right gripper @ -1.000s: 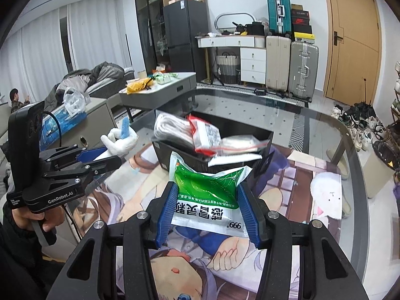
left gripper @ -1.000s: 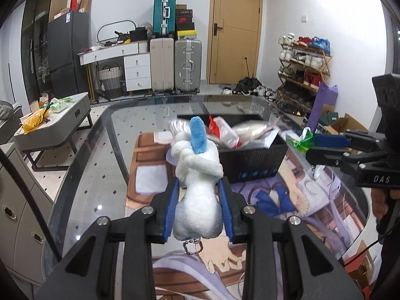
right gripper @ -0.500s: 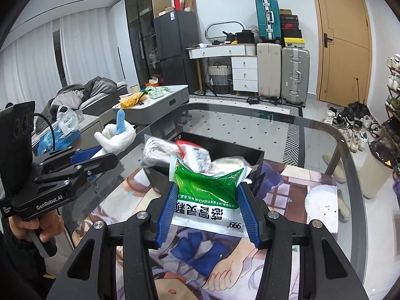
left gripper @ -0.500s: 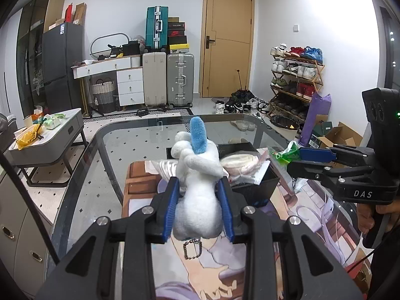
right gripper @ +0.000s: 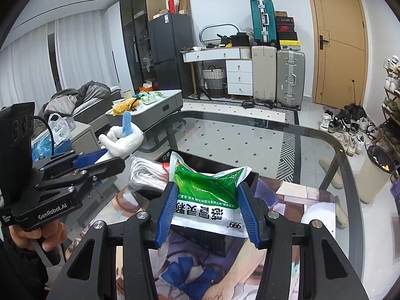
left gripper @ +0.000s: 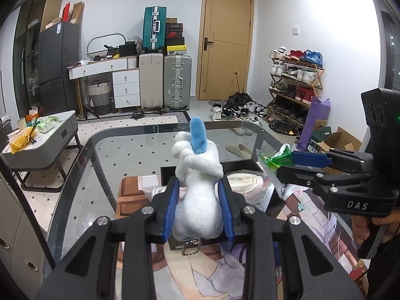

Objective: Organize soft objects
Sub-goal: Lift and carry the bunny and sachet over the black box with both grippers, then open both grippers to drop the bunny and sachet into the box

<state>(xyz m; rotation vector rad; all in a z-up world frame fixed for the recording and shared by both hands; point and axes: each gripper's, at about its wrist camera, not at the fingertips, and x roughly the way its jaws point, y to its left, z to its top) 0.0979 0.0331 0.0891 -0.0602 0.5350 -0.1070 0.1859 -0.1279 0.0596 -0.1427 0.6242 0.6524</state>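
Left gripper (left gripper: 197,210) clamps plush toy (left gripper: 198,187); right gripper (right gripper: 207,212) clamps green pouch (right gripper: 207,187). Both above black bin (left gripper: 246,168). Risk: slick pouch slips, overfull bin sheds items.

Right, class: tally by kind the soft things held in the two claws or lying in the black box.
Plush toy: 1
Green packet: 1
White bagged bundles in the box: 2
Total: 4

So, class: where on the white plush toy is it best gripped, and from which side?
Grip the white plush toy across its plump lower body, coming in from its tail end where the ball chain hangs. The left gripper does this now: the body is wide and squashy, while the blue ear and thin arms would likely flop.
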